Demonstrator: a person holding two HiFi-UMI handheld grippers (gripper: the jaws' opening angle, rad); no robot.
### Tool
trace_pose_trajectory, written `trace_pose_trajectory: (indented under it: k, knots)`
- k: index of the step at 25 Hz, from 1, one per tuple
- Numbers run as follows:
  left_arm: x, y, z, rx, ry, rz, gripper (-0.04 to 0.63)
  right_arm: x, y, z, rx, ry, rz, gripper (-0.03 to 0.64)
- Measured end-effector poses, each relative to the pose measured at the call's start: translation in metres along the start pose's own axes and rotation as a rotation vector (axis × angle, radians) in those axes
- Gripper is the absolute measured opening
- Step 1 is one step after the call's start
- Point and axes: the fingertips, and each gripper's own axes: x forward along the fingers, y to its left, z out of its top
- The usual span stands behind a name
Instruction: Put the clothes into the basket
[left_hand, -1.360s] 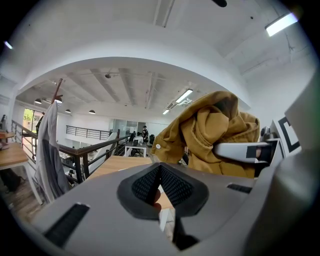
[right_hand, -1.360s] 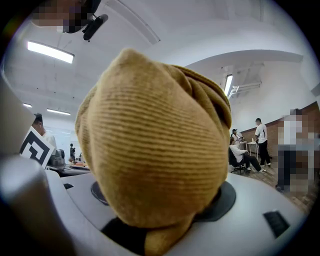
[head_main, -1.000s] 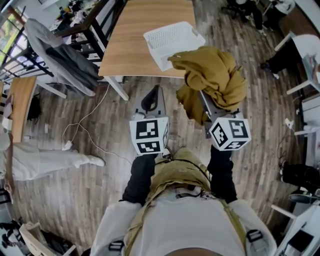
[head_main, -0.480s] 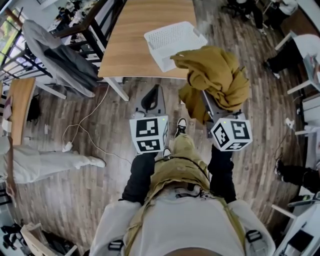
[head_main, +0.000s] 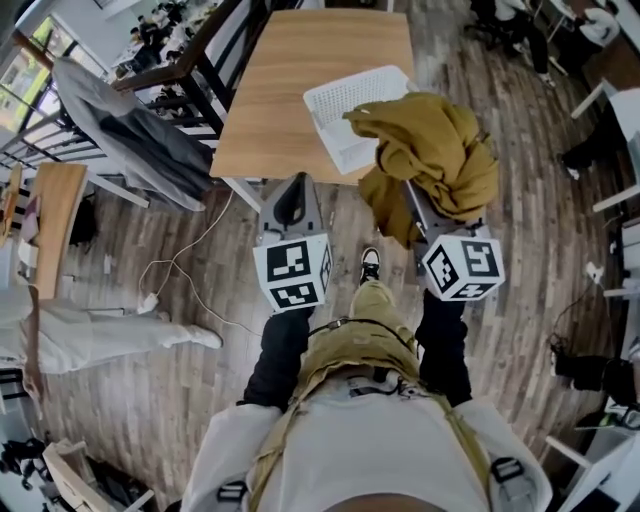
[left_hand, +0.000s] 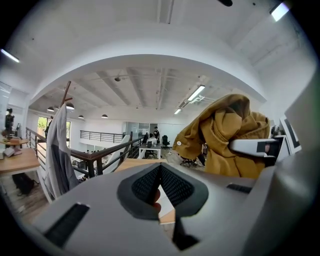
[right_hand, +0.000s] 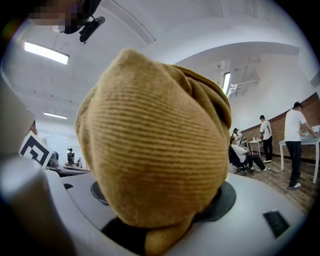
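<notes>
R gripper (head_main: 424, 220): jaws clamped on a mustard-yellow garment (head_main: 435, 150). They stand wide, w/ cloth filling the whole gap btwn them. Marker cube at its rear faces up.
Garment: bunched in a heap on top of the R jaws, one fold hanging down beside them toward the L gripper. Ribbed weave shows close up in the R gripper view. It's off the floor, carried in the air.
Garment vs basket: in the head view it overlaps the near R corner of the white basket (head_main: 345, 100). Can't tell if it's over the rim or short of it. It isn't lying inside.
Basket: white perforated plastic, on the wooden table (head_main: 285, 90), by the table's near R corner, set askew to the edge.
L gripper (head_main: 292, 190): jaws pressed together, nothing pinched. In the L gripper view the dark ribbed pads (left_hand: 175, 185) meet in a line at the tips. In the head view the tips reach the table's near edge. It's beside the R gripper, apart from the garment.
Person: dark sleeves, one shoe (head_main: 369, 263) fwd on the wood-plank floor (head_main: 520, 250), btwn the two grippers.
Bkgd: grey coat (head_main: 130, 130) hangs on a rack L of the table. White cable (head_main: 170, 285) on the floor below it. R gripper view has ppl far R, one standing at a white table (right_hand: 295, 145), one seated (right_hand: 242, 152).
</notes>
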Motion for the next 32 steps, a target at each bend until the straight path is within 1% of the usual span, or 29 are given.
trace_pose_trajectory:
  k: [6,9,14,20,25,32]
  knots:
    - [0.065,0.007,0.015,-0.007,-0.016,0.019,0.0,0.058,-0.028,0.004,-0.002,-0.001,0.018,0.365]
    - [0.103,0.004,0.023,-0.007,-0.005,0.02,0.0,0.091,-0.048,0.009,0.0,0.004,0.029,0.365]
    - [0.159,0.004,0.046,-0.008,-0.027,0.025,0.0,0.144,-0.071,0.021,-0.006,-0.001,0.07,0.365]
    - [0.218,-0.001,0.057,-0.003,-0.028,0.018,0.0,0.191,-0.096,0.022,-0.008,0.003,0.1,0.365]
    - [0.253,-0.007,0.064,0.003,-0.036,0.01,0.0,0.217,-0.121,0.022,-0.008,0.004,0.097,0.365]
    - [0.287,-0.016,0.065,0.0,-0.039,0.018,0.0,0.241,-0.146,0.019,-0.011,0.018,0.123,0.365]
